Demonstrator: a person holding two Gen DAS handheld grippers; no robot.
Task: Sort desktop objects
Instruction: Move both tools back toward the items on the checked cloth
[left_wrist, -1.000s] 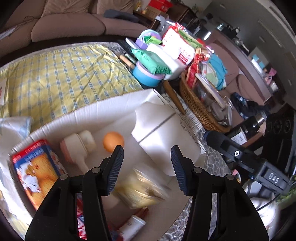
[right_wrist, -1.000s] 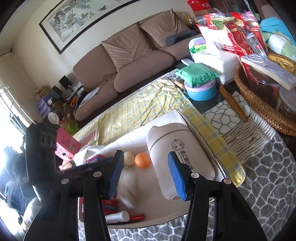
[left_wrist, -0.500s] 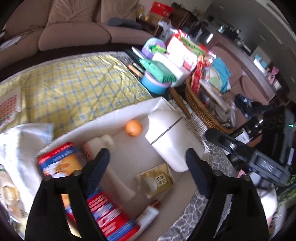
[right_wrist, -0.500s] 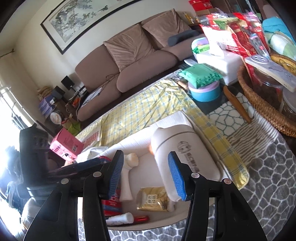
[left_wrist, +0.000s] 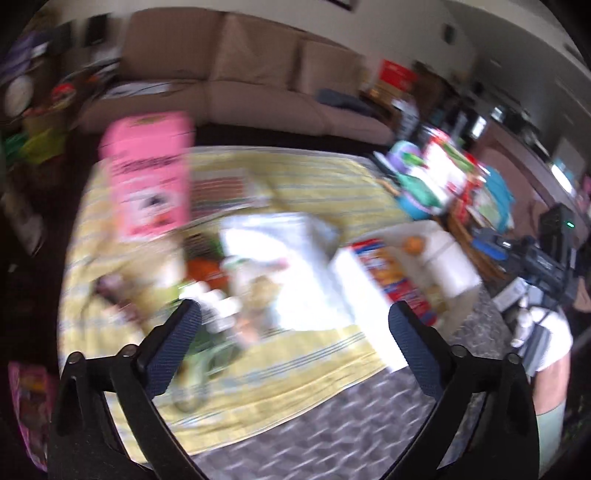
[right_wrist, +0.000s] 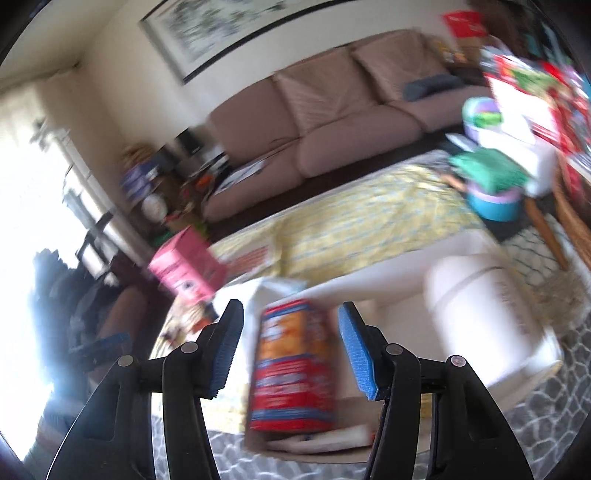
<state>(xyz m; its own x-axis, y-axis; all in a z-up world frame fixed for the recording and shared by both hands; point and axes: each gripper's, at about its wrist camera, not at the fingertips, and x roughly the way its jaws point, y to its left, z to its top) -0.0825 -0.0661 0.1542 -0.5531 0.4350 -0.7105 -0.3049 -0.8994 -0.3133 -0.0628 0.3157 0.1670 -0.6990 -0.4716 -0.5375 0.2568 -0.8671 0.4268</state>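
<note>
Both views are motion-blurred. My left gripper is open wide with nothing in it, above a pile of small items on the yellow checked cloth. A pink box stands behind the pile. To the right, the white tray holds a red snack box, an orange and a white humidifier. My right gripper is open over the tray. The red snack box shows between its fingers, beside the humidifier.
A blue bowl with a green packet and a wicker basket stand at the far right. A white tube lies at the tray's near end. A brown sofa runs behind the table. A white bag lies left of the tray.
My left gripper has opened wider and swung left from the tray to the pile on the cloth. My right gripper has shifted left from the humidifier to above the red snack box.
</note>
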